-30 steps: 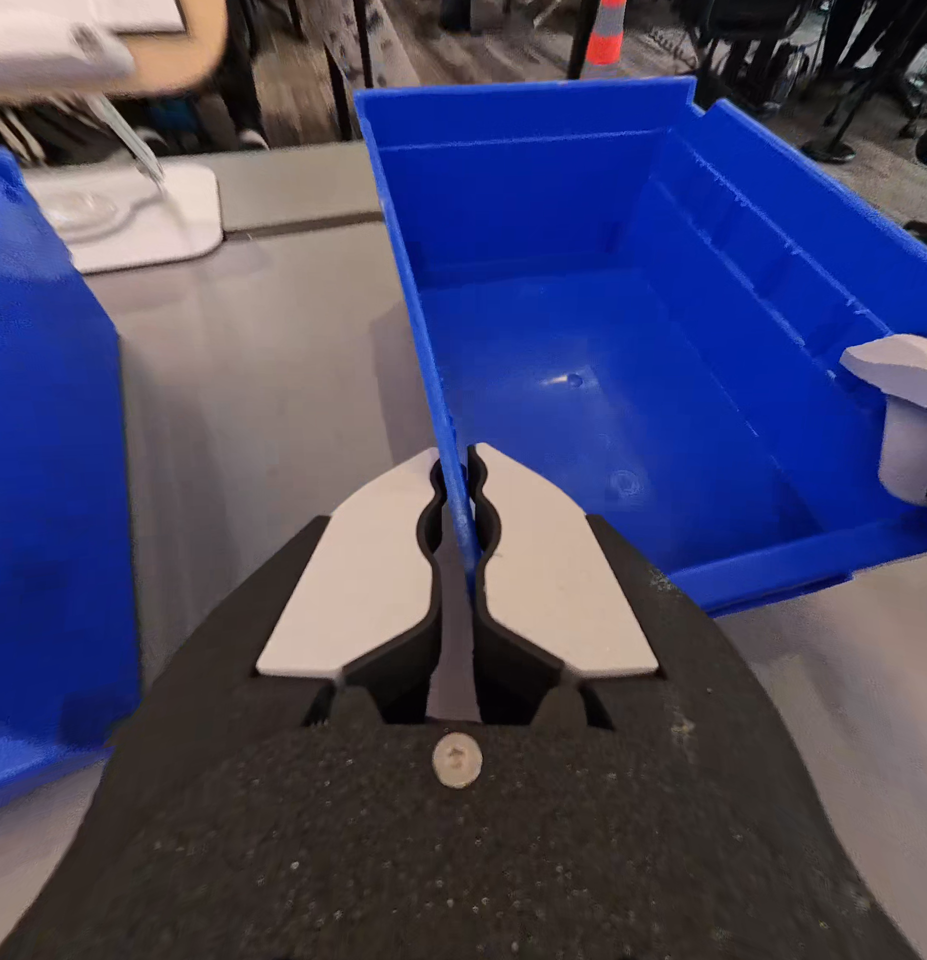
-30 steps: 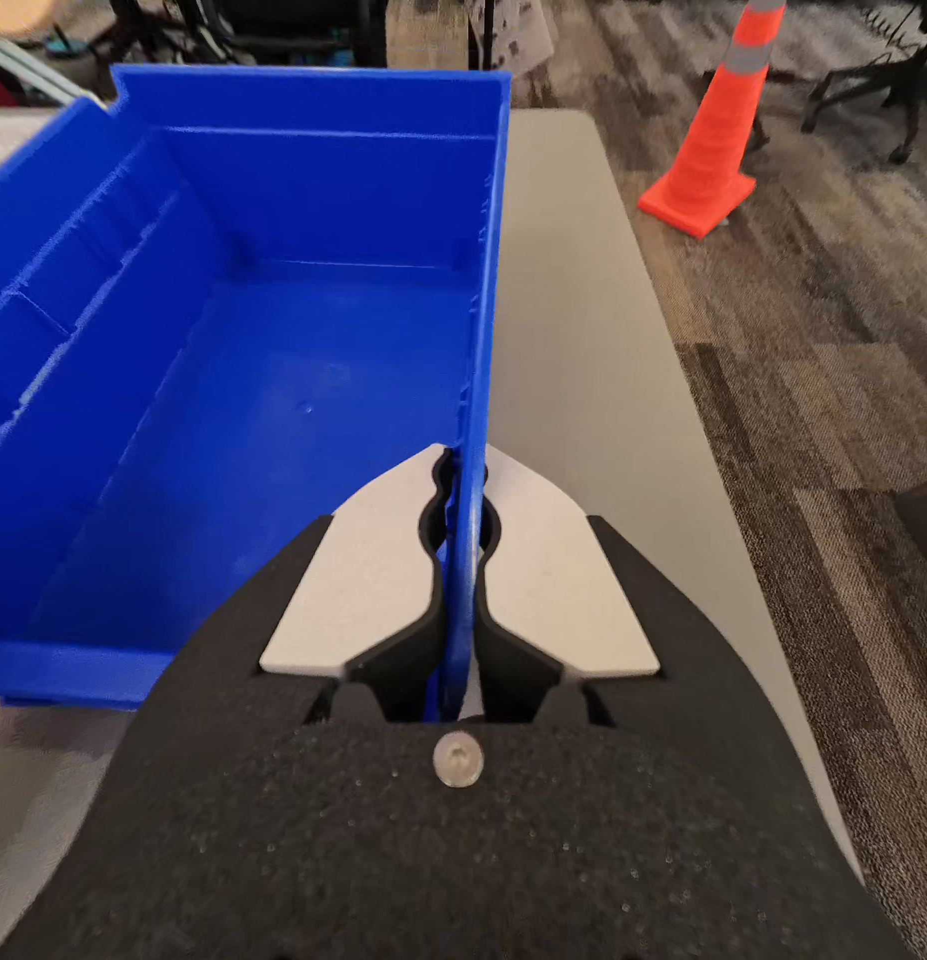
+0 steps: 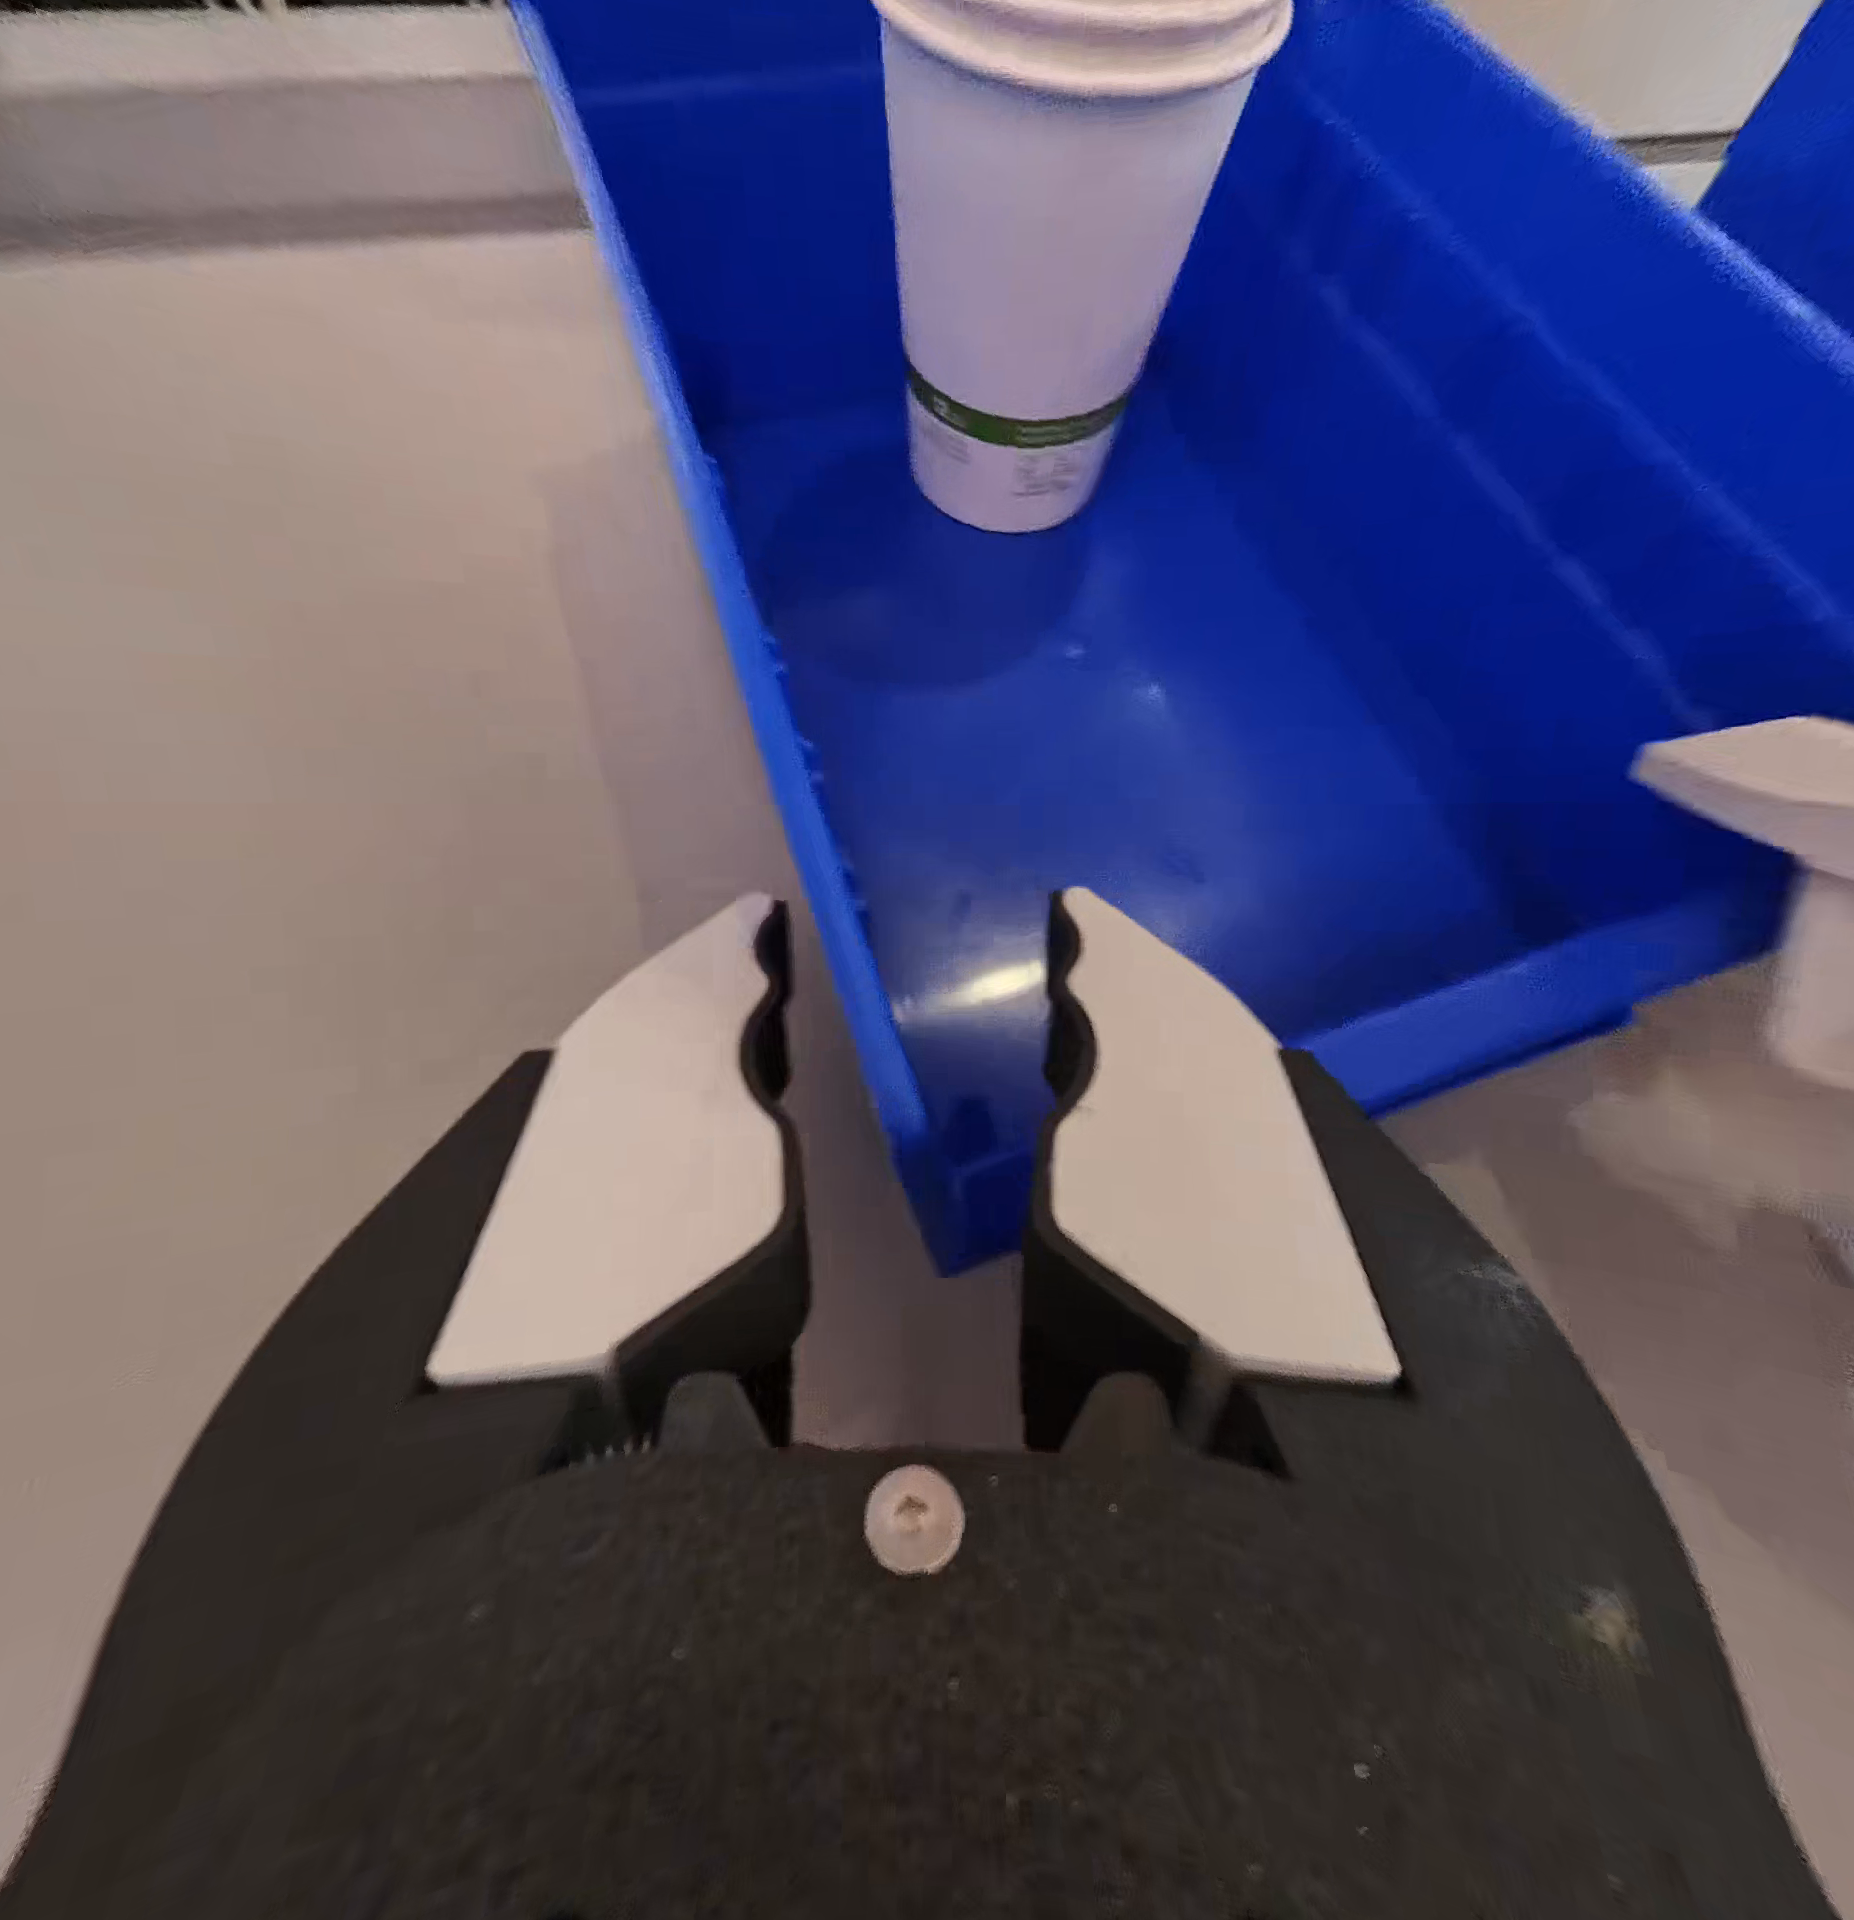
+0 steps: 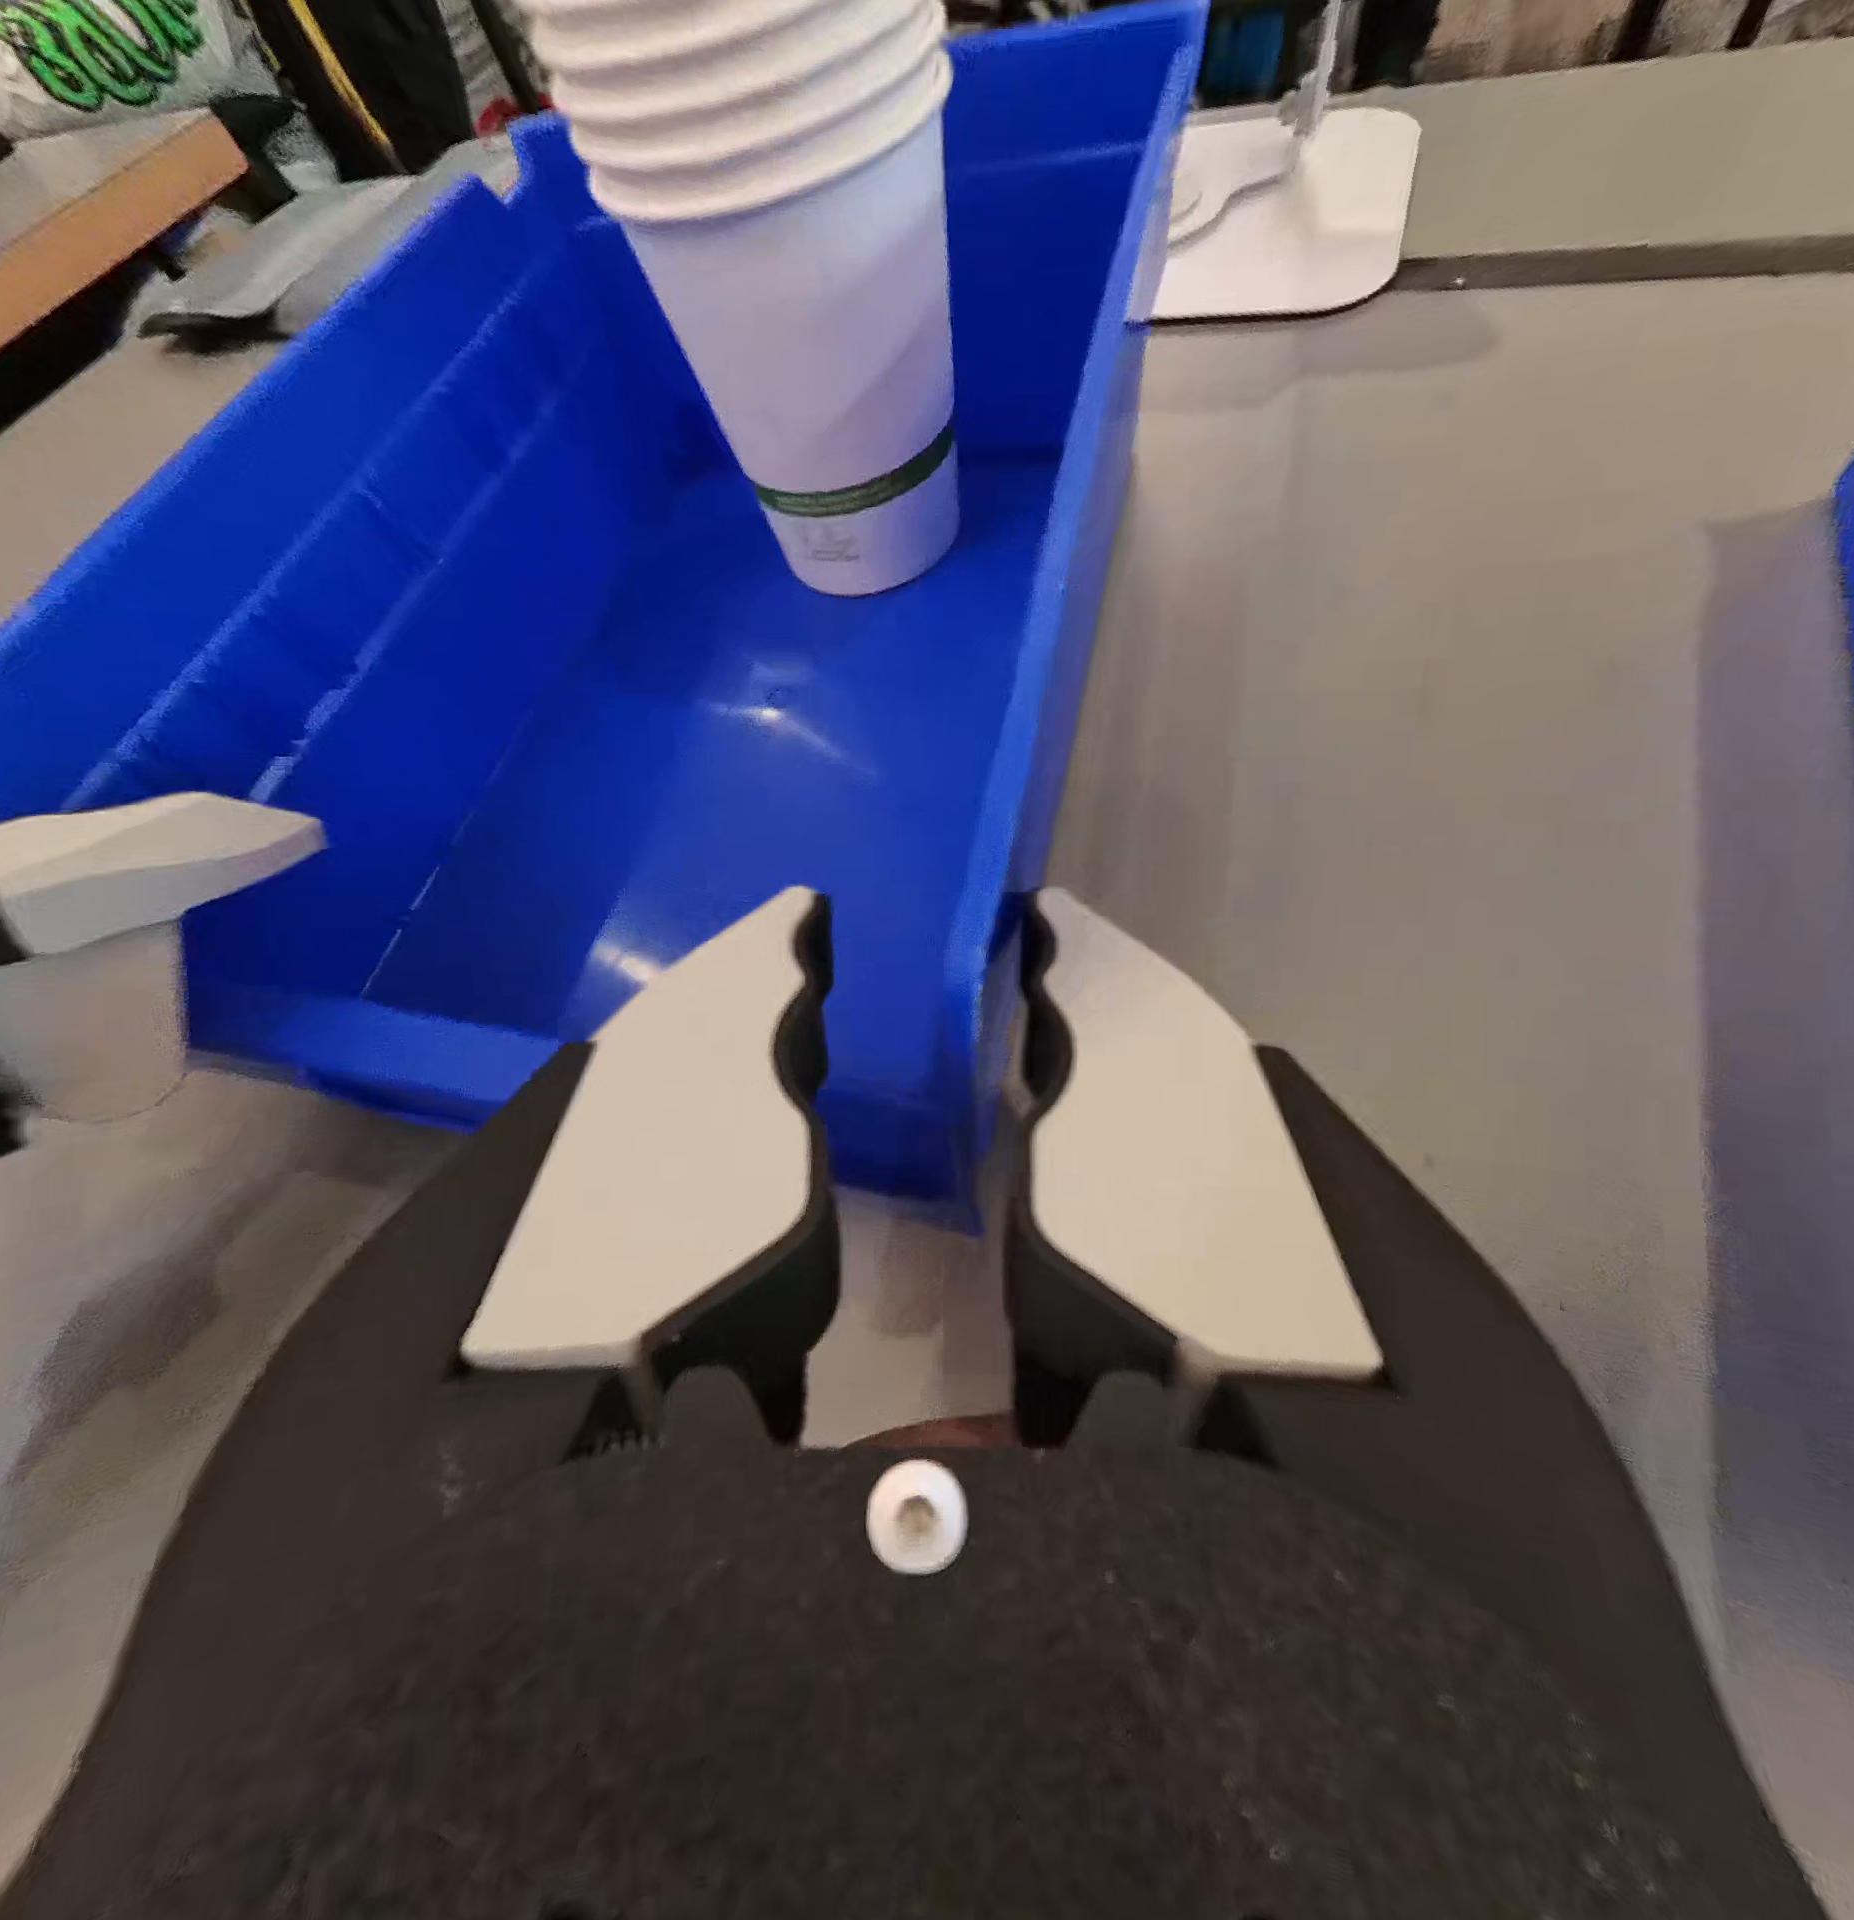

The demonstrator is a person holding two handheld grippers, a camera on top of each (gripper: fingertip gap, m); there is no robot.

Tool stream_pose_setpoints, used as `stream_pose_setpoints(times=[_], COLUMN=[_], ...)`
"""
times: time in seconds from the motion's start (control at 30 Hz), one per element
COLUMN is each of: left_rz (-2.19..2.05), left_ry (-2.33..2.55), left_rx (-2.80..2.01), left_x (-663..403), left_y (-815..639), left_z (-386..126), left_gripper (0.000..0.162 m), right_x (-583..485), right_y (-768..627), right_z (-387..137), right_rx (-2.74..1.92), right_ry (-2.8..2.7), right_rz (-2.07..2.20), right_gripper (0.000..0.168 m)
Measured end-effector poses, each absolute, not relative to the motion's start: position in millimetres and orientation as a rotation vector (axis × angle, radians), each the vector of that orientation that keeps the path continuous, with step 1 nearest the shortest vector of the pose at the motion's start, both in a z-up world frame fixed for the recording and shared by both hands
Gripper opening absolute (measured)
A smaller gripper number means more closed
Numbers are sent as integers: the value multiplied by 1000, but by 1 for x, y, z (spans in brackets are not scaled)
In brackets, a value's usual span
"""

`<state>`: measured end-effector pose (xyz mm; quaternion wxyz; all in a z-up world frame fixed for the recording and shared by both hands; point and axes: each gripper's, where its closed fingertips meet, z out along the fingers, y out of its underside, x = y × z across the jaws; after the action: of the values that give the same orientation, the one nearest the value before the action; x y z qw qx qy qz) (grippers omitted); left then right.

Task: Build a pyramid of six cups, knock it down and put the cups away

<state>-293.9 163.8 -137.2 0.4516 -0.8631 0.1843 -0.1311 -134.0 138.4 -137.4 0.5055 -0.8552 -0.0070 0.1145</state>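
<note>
The left gripper (image 3: 912, 904) is parted, astride the near-left wall of the blue plastic bin (image 3: 1422, 436) without contact. The right gripper (image 4: 923, 904) is likewise released, straddling the near-right wall of the bin. A nested stack of white paper cups (image 4: 809, 343), green-banded near the base with ribbed rims, is stood upright at the bin's far end, on a smooth grey table (image 4: 1422, 727).

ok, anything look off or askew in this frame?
Mostly tidy. The nested stack of white cups in the blue bin leans in the right wrist view, though the wide lens may exaggerate that. Both the left tongs and right tongs are open, each straddling a bin wall. No spills or damage visible.
</note>
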Motion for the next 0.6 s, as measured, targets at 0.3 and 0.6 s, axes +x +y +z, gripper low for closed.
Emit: stream_pose_setpoints(times=[0.3, 0.6], left_rz=[-171, -22], left_ry=[378, 245], left_rx=[-2126, -2140], left_x=[-358, -522], left_y=[189, 221], left_z=[-119, -113], left_gripper=[3, 4], right_x=[-177, -340], right_y=[153, 190], right_z=[-124, -128], right_rx=[-2036, -2044], right_ry=[83, 23], right_rz=[90, 82], right_gripper=[5, 3])
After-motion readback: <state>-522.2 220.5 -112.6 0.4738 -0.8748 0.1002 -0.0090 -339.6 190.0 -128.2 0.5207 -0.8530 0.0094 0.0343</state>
